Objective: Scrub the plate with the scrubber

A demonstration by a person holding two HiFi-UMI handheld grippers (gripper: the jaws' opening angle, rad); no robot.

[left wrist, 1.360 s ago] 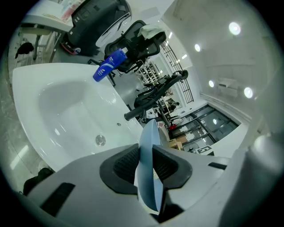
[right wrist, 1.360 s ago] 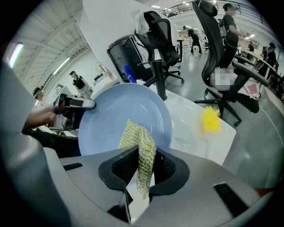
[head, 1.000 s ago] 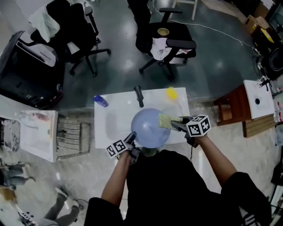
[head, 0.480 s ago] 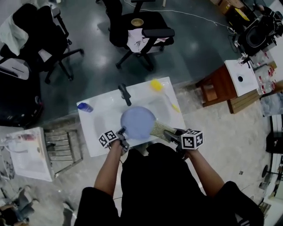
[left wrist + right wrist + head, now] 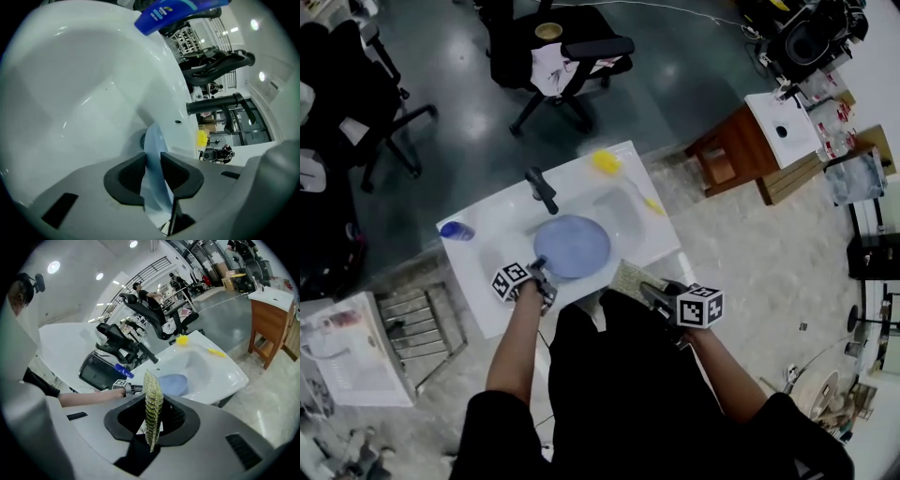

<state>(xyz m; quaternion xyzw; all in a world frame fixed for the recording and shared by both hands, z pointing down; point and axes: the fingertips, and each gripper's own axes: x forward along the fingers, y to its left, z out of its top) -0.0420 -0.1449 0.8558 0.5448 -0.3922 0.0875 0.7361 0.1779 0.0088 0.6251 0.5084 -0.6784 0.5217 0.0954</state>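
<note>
The pale blue plate (image 5: 572,246) lies in the white sink basin (image 5: 614,214). My left gripper (image 5: 540,266) is at the plate's near-left rim. In the left gripper view the plate's edge (image 5: 153,140) stands between the jaws of the left gripper (image 5: 152,165), which are opening, the pads just off it. My right gripper (image 5: 649,291) is drawn back outside the sink's front edge, shut on the yellow-green scrubber (image 5: 630,277). The scrubber (image 5: 152,404) stands upright between the right gripper's jaws (image 5: 153,417), with the plate (image 5: 172,383) ahead and below.
A black faucet (image 5: 542,190) rises at the sink's back. A blue bottle (image 5: 455,230) lies on the left rim; a yellow sponge (image 5: 605,162) and a yellow brush (image 5: 653,204) are at the right. Office chairs (image 5: 562,52) stand beyond, a wooden stool (image 5: 727,155) to the right.
The plate has gone from held up in front of me down into the basin. The right gripper has pulled the scrubber off the plate and back toward my body. The head view has swung.
</note>
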